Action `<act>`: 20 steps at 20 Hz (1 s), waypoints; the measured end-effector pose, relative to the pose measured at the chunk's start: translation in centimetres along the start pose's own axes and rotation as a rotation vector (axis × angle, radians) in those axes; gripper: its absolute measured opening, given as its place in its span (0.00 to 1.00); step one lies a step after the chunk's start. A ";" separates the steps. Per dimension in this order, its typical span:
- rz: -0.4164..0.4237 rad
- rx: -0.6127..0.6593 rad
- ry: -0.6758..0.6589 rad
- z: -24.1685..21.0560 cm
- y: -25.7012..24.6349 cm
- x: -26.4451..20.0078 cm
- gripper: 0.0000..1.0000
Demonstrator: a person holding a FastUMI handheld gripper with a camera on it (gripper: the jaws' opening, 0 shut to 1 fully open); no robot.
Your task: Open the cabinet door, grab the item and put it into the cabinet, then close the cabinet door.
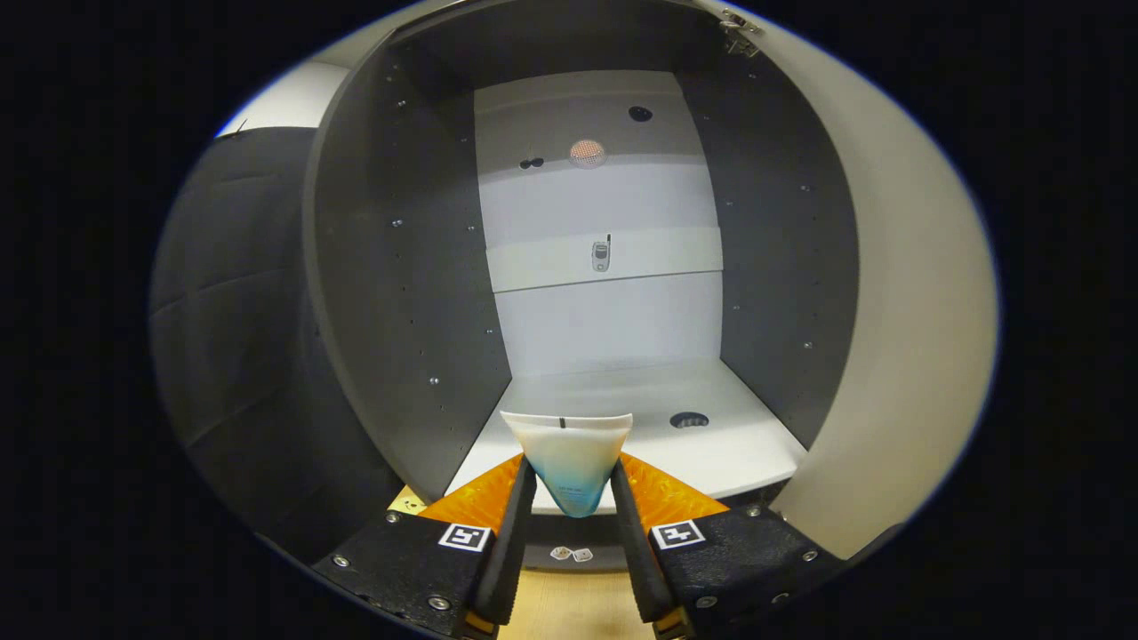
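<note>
My gripper is shut on a white tube with a blue lower part; its flat crimped end points up and forward. Both black fingers press on the tube's sides. Straight ahead stands the open cabinet, with dark grey side walls, a white back panel and a white bottom shelf. The tube hangs just before the front edge of that shelf. The cabinet door, pale and swung wide open, stands at the right with a metal hinge at its top.
The bottom shelf has a round hole to the right of the tube. A small metal fitting sits on the back panel. Black cloth wall is left of the cabinet. A wooden surface lies under the fingers.
</note>
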State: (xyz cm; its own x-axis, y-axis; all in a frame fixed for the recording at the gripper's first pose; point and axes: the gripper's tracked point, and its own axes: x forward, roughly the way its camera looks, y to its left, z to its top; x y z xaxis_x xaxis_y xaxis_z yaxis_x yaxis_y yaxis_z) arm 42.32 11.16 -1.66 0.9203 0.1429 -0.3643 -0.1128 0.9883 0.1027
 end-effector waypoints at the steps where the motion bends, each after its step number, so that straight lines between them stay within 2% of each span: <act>1: 0.002 0.002 0.006 0.3 0.2 0.7 0.52; 6: -0.020 -0.049 0.080 -0.3 1.1 4.8 0.52; 13: -0.036 -0.048 0.092 -0.7 1.1 6.2 0.56; 14: -0.037 -0.050 0.094 -0.8 1.1 6.2 0.59; 15: -0.041 -0.055 0.090 -0.7 1.0 6.0 0.69; 16: -0.047 -0.061 0.079 -0.5 0.9 5.8 0.73; 18: -0.059 -0.056 0.042 0.2 0.8 4.6 0.90; 19: -0.056 -0.049 0.025 0.5 0.9 3.9 0.95; 20: -0.049 -0.043 0.007 0.6 1.2 3.1 0.94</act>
State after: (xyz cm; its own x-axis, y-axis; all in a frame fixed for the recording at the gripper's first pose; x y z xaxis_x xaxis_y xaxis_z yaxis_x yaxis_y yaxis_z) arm 45.26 12.71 -2.13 0.9223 0.0946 -0.3746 -0.0839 0.9955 0.0450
